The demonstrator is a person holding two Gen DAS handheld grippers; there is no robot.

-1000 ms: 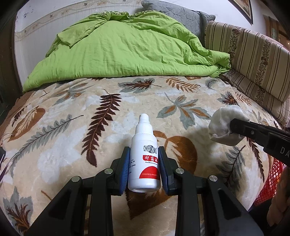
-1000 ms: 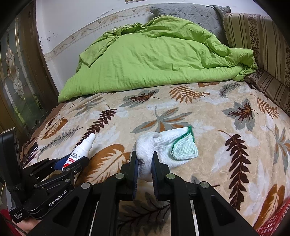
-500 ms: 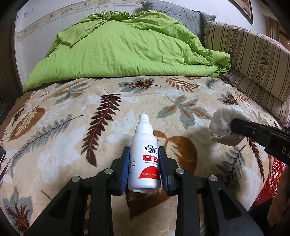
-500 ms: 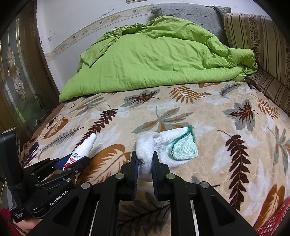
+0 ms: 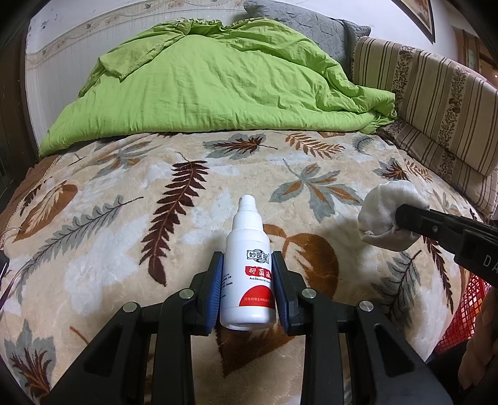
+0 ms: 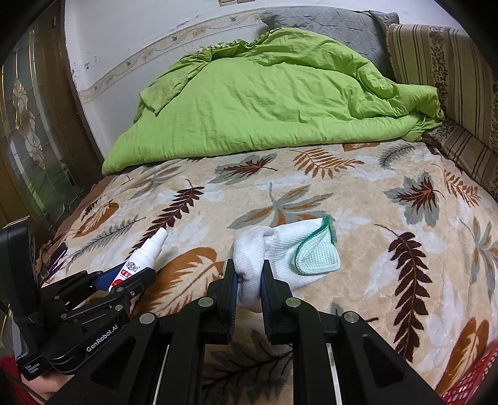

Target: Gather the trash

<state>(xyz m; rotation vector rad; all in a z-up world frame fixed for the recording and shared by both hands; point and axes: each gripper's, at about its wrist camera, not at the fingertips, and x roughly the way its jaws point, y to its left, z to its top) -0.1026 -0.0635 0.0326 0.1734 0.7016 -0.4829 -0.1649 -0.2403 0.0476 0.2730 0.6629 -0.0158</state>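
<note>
Gripping a white spray bottle [image 5: 248,274] by its body, the left gripper [image 5: 248,289] has its blue-padded jaws closed on both sides of the red-and-white label, nozzle pointing ahead. To its right, the right gripper [image 6: 248,288] is clamped on the bunched end of a white sock [image 6: 280,258], whose green-edged cuff flops forward and to the right of the pads.

Almost nothing has changed over the last second: both grippers sit in nearly the same pose, each load in the same grip, with no visible lift or swing. That reads as a pause with both pieces of trash secured but neither yet delivered. Picking looks finished for these two items; carrying them to a container is probably the step left.

A likely destination is the red mesh basket [image 5: 460,314], visible only as a corner low and to the right of both grippers, beyond the bed's near edge. From the left wrist view, part of a hand [image 5: 479,361] shows beside it.

Under both grippers spreads a plush beige blanket [image 5: 109,249] printed with brown, orange and grey leaves. Whether the items rest on it or hang just above, I cannot tell. Farther ahead lies a rumpled green duvet [image 5: 218,87], with a grey pillow [image 6: 326,25] behind it against the wall. Striped cushions [image 5: 435,93] line the far right; a dark glazed door [image 6: 28,124] stands at the left.
</note>
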